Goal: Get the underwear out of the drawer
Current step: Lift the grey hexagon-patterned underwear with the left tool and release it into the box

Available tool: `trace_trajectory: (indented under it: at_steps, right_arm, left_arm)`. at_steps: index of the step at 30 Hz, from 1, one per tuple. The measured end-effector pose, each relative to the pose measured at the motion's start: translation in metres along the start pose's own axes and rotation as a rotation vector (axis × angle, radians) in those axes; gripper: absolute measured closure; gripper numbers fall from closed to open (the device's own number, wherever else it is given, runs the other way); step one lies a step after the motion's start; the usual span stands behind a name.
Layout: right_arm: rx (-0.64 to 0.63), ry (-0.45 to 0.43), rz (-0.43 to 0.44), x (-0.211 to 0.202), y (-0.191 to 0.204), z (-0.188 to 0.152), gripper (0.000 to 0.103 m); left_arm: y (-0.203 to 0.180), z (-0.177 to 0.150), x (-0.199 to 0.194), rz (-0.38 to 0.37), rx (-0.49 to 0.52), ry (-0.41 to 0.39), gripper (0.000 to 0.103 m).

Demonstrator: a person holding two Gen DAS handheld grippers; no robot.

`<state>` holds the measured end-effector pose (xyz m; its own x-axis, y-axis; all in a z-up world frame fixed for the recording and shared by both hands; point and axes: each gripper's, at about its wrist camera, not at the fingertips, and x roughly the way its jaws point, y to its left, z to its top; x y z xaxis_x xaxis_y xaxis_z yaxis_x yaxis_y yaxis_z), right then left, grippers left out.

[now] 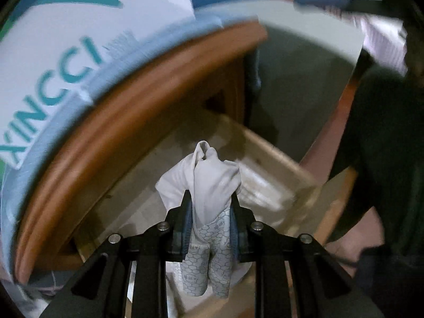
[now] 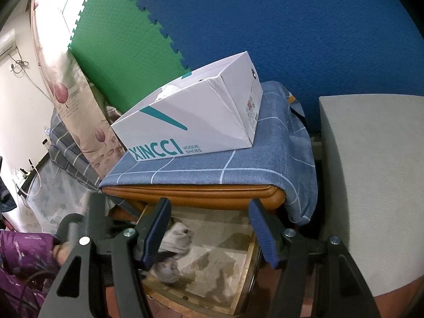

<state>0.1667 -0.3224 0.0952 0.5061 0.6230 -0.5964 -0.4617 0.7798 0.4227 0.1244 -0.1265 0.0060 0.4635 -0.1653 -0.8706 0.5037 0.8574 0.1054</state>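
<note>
My left gripper [image 1: 210, 204] is shut on a pale grey pair of underwear [image 1: 209, 175]. The cloth bunches up above the pads, and a hexagon-printed part hangs down between the arms. It is held up over the open wooden drawer [image 1: 278, 156]. In the right wrist view the same underwear [image 2: 177, 238] hangs above the paper-lined drawer [image 2: 243, 278], partly hidden behind my right gripper's left finger. My right gripper [image 2: 210, 228] stands open in front of the drawer with nothing between its fingers. A hand [image 2: 62, 251] in a purple sleeve holds the left tool.
A white XINCCI shoe box [image 2: 190, 122] lies on a blue checked cloth [image 2: 238, 167] covering the brown cabinet top [image 2: 198, 193] above the drawer. A grey padded panel [image 2: 371, 185] stands on the right. Blue and green foam mats [image 2: 265, 21] cover the wall behind.
</note>
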Motion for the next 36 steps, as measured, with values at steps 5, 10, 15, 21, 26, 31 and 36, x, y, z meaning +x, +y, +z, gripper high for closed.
trace_trajectory:
  at_steps: [5,10,15,21,26,31,36]
  right_arm:
    - [0.005,-0.002,0.004,-0.001,-0.001,0.0,0.04]
    - [0.005,-0.003,0.006,0.0,-0.001,0.001,0.04]
    - [0.002,-0.004,0.008,-0.001,0.0,0.0,0.04]
    - [0.007,-0.011,0.015,-0.002,-0.002,0.0,0.04]
    - [0.006,-0.012,0.018,-0.002,-0.001,0.0,0.04]
    - [0.008,-0.014,0.02,-0.003,-0.001,0.0,0.04]
    - [0.007,-0.017,0.025,-0.004,-0.001,0.0,0.04]
  left_arm:
    - [0.021,0.003,-0.048,-0.073,-0.127,-0.094,0.082]
    - [0.037,0.013,-0.095,-0.123,-0.208,-0.173,0.081]
    - [0.047,0.026,-0.141,-0.139,-0.264,-0.233,0.081]
    - [0.081,0.051,-0.197,-0.159,-0.34,-0.309,0.081]
    - [0.109,0.081,-0.223,-0.118,-0.363,-0.366,0.081]
    - [0.128,0.117,-0.241,-0.06,-0.347,-0.426,0.081]
    - [0.146,0.161,-0.237,0.009,-0.312,-0.444,0.081]
